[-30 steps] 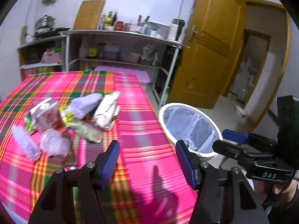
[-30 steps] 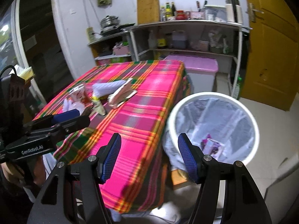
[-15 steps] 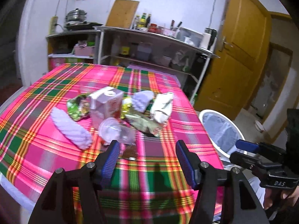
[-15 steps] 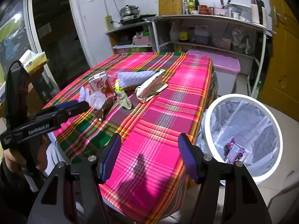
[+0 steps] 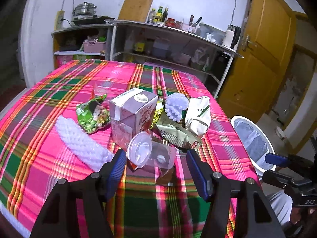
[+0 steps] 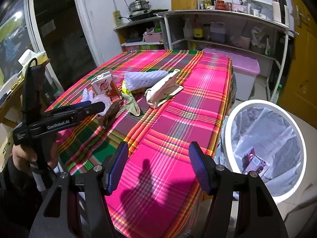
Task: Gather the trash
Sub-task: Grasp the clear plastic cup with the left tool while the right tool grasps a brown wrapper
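Right now the left gripper point(image 5: 156, 165) has its blue fingers spread wide apart, and nothing is pinched between them. It points down at a little heap of trash on the table point(image 5: 49, 170), which has a bright pink checked cloth. The clear plastic cup point(image 5: 150, 153) lies on its side at the near edge of the heap, just past the fingertips and between the two fingers as the left camera looks. It does not seem to be touched yet. The fingers are probably held wide so they can go around the cup, since it is the closest piece.

Behind the cup stands a pink drink carton point(image 5: 132, 119). To the left lie a white foam net point(image 5: 81, 142) and a green snack bag point(image 5: 92, 115). To the right are a second foam net point(image 5: 176, 107), a white paper bag point(image 5: 199, 115) and a crinkly wrapper point(image 5: 174, 132).

The right gripper point(image 6: 156, 165) is also spread open and holds nothing. It hangs over the bare near corner of the cloth, well apart from the heap. The white trash bin point(image 6: 229, 127) sits on the floor just to the right of the table, with a plastic liner and one purple packet point(image 6: 255, 162) already inside. It is likely kept there so trash has only a short way to go.
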The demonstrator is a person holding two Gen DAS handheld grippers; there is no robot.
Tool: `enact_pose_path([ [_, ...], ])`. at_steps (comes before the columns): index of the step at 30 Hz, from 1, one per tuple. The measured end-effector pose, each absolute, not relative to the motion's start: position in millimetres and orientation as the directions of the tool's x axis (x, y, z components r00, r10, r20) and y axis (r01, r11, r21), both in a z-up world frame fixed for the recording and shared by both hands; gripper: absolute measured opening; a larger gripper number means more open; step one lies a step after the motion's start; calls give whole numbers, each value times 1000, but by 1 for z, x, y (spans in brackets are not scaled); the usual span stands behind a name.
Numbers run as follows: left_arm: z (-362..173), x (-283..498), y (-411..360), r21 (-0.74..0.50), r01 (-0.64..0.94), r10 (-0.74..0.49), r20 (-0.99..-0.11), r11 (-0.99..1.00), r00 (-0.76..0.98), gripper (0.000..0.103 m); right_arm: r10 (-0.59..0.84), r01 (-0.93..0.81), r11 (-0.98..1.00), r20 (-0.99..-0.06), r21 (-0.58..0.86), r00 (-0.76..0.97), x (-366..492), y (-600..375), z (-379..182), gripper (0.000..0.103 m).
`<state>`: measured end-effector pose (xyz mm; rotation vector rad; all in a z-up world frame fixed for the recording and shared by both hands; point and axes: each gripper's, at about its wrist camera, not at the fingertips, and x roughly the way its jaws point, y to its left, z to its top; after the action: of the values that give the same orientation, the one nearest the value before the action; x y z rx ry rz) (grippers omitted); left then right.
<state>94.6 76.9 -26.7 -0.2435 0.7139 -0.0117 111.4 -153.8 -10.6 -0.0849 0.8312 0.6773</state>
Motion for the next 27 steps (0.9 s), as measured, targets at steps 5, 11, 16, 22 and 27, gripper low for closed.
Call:
enact_pose_path([
  [5, -34, 106, 80, -237, -59, -116, -659, 970, 743, 63, 521, -586, 788, -712, 189, 471, 119, -149, -14, 64],
  [11, -37, 108, 78, -247, -31, -142, -648, 968, 748, 50, 526, -591, 783, -715, 195, 461, 126, -141, -16, 64],
  [16, -35, 102, 79, -260, -29, -148, -635, 965, 759, 50, 529, -596, 777, -720, 200, 448, 129, -132, -17, 64],
  [22, -22, 85, 84, -271, -32, -143, -601, 962, 787, 50, 544, -620, 758, -719, 202, 432, 128, -113, -15, 64],
  [27, -16, 70, 94, -277, -62, -117, -586, 959, 802, 50, 556, -638, 741, -723, 209, 410, 130, -89, -14, 64],
])
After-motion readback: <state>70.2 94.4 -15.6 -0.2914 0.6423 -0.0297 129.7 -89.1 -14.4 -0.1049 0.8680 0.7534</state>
